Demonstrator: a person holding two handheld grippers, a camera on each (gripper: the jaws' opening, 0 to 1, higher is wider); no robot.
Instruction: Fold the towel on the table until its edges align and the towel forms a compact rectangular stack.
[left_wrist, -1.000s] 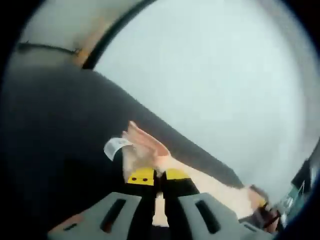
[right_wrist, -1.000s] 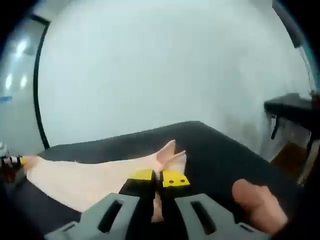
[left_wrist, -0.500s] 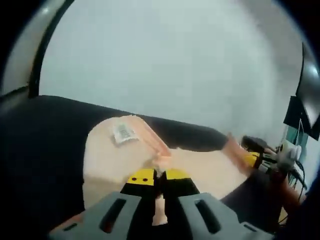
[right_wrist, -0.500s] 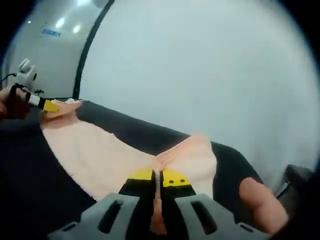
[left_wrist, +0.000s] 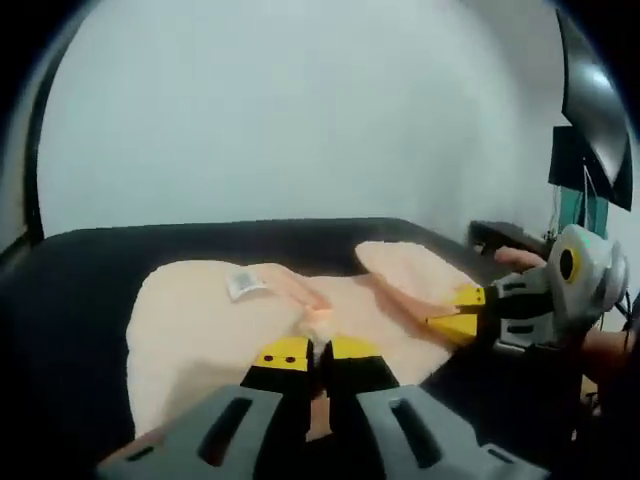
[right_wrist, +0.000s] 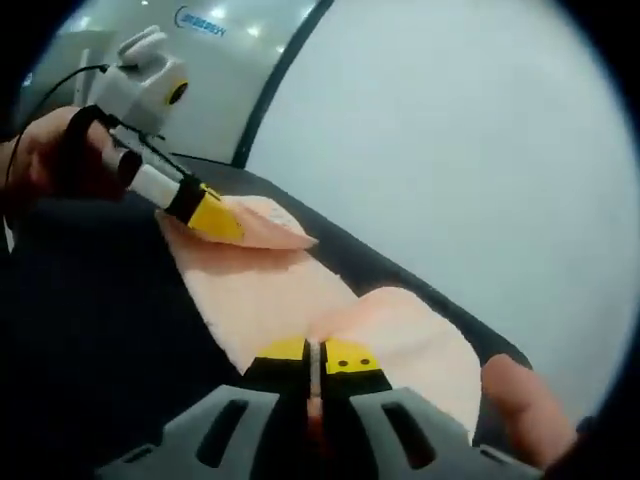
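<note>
A peach towel (left_wrist: 200, 320) lies spread on the black table (left_wrist: 70, 300), a white label (left_wrist: 245, 283) showing on it. At the bottom of the left gripper view my left gripper (left_wrist: 310, 352) is shut on a fold of the towel. My right gripper (left_wrist: 460, 312) reaches in from the right, its yellow tips pinching another towel edge. In the right gripper view my right gripper (right_wrist: 313, 357) is shut on the towel (right_wrist: 260, 290). The left gripper (right_wrist: 212, 220) comes in from the left, clamped on a far corner, with a hand (right_wrist: 50, 150) holding it.
A plain white wall (left_wrist: 300, 110) stands behind the table. A dark stand with a screen (left_wrist: 580, 160) sits at the right. A thumb (right_wrist: 520, 410) shows at the lower right. The black table (right_wrist: 90, 340) stretches left of the towel.
Both grippers kept their hold while swinging round. The towel, earlier stretched between them, now lies broader over the table. Each gripper looms larger and nearer in the other's view.
</note>
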